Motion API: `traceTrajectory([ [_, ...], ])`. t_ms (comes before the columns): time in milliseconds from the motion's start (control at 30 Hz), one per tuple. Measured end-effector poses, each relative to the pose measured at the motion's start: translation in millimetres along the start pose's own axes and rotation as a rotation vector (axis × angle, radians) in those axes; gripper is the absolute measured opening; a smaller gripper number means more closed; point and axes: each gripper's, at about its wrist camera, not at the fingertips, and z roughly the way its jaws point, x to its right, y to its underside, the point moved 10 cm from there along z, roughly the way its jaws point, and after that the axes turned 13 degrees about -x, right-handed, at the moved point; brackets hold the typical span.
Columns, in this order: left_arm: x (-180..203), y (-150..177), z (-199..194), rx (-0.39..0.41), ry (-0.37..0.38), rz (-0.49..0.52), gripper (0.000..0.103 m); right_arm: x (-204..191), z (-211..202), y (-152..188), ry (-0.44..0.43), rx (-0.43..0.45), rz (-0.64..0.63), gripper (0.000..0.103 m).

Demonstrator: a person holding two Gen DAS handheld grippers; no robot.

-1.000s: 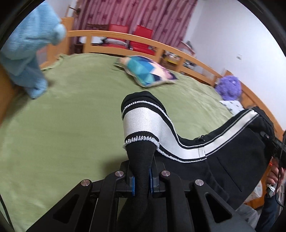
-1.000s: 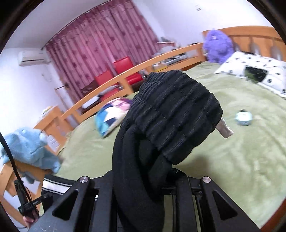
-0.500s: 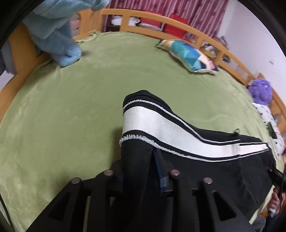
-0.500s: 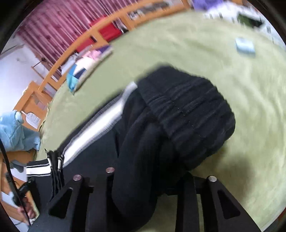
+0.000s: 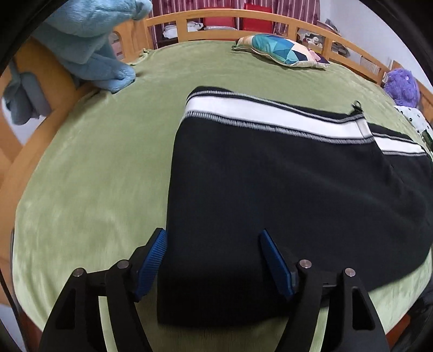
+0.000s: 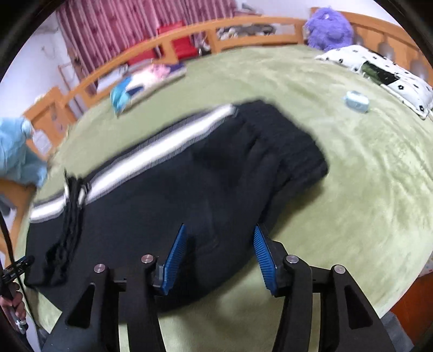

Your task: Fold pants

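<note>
Black pants [image 5: 270, 184] with a white side stripe [image 5: 270, 115] lie flat, folded lengthwise, on the green bed cover [image 5: 94, 168]. My left gripper [image 5: 212, 238] hovers low over their near left end; its jaws are opening, the blue pads [image 5: 151, 260] stand clear of the cloth, which lies below and between them. In the right wrist view the same pants [image 6: 189, 195] stretch away to the left, ribbed cuff [image 6: 292, 151] at the far right. My right gripper [image 6: 219, 232] is over their near edge, jaws opening, pads not pressing the fabric.
A wooden rail [image 5: 243, 15] rings the bed. A light blue plush [image 5: 86, 46] hangs over the left rail, a patterned cushion [image 5: 281, 52] lies at the back, a purple plush [image 6: 327, 28] and a spotted pillow [image 6: 384, 73] at the right. A small blue object [image 6: 357, 101] lies near them.
Both grippers came down toward the bed and let go of the pants. The cloth that hung from the shut jaws now lies flat on the cover, and both pairs of jaws stand apart.
</note>
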Motion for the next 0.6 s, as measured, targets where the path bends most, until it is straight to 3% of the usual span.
traceTrajectory([
  [133, -7, 19, -12, -0.022, 0.041, -0.035, 0.073, -10, 6, 22, 0.036, -0.037, -0.033, 0.051],
  [267, -15, 29, -26, -0.008, 0.069, -0.071, 0.073, -37, -16, 31, -0.007, 0.002, -0.086, 0.051],
  [433, -16, 32, -34, 0.007, 0.105, -0.112, 0.073, -105, -30, 35, -0.153, 0.028, -0.187, 0.051],
  [600, -18, 33, -36, 0.006, 0.150, -0.142, 0.073, -192, -7, 45, -0.385, -0.089, -0.227, 0.051],
])
